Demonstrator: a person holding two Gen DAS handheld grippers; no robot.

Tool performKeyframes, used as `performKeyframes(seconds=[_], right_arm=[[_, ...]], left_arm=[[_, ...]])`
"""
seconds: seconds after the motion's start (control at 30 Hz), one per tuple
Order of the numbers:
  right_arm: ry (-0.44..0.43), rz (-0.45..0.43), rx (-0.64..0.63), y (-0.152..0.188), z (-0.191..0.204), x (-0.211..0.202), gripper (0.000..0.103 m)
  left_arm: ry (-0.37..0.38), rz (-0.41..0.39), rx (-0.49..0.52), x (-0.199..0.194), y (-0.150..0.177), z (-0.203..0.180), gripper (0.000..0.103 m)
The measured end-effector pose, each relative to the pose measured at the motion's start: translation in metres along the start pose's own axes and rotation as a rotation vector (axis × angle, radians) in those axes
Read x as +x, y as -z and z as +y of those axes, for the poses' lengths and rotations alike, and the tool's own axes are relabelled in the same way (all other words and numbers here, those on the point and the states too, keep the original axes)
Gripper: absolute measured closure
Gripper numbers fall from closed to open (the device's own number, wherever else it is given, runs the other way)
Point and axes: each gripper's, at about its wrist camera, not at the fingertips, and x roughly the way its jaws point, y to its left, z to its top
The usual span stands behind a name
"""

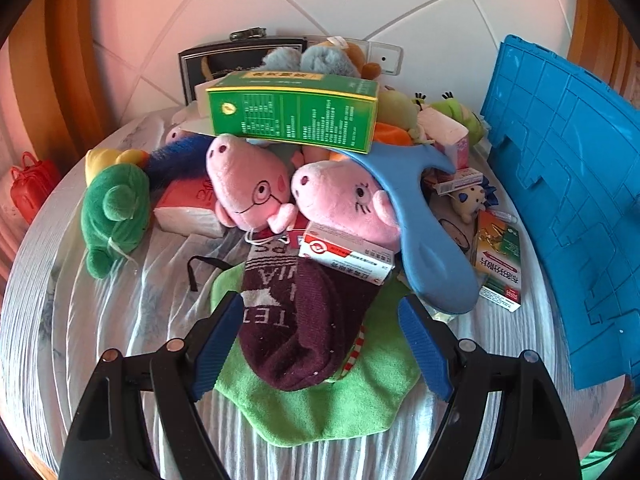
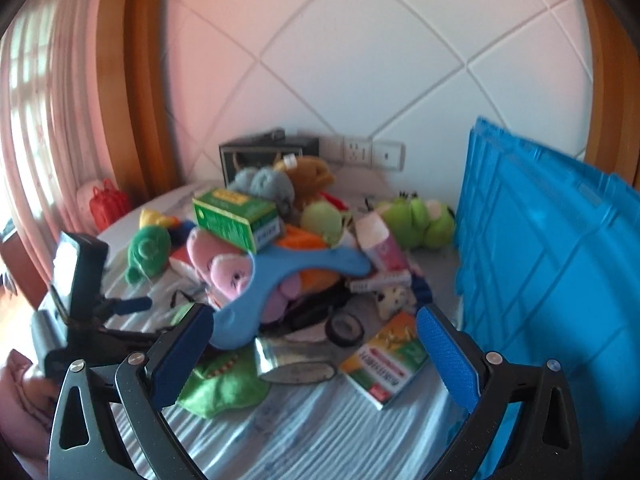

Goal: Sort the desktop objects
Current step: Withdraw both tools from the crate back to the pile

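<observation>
A heap of things lies on a striped white cloth (image 1: 100, 320). My left gripper (image 1: 320, 344) is open, low over a maroon sock (image 1: 304, 320) that lies between its blue pads on a green cloth (image 1: 320, 412). Behind the sock lie a red-white medicine box (image 1: 346, 256), two pink pig plushes (image 1: 248, 184), a blue plush piece (image 1: 420, 220) and a big green box (image 1: 294, 114). In the blurred right wrist view my right gripper (image 2: 316, 344) is open, with a silver roll (image 2: 288, 360) and an orange-green box (image 2: 386, 360) ahead between its fingers, untouched.
A blue plastic crate (image 1: 560, 200) (image 2: 540, 260) stands at the right edge. A green turtle plush (image 1: 114, 212) lies left, a green frog plush (image 2: 420, 220) at the back right. A black frame (image 1: 240, 60) and wall sockets (image 2: 360, 152) stand behind. A black tape roll (image 2: 346, 330) lies mid-heap.
</observation>
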Motion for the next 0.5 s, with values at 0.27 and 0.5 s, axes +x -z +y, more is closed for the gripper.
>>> performKeyframes(seconds=[0.27,0.5], right_arm=[[0.024,0.168,0.097,0.033,-0.021,0.052,0.000],[0.046,0.243,0.152,0.049,-0.034,0.068,0.000]], left_arm=[[0.057,0.014,0.048,0.008,0.002,-0.013,0.024],[0.035,0.041,0.048,0.013,0.009,-0.005,0.024]])
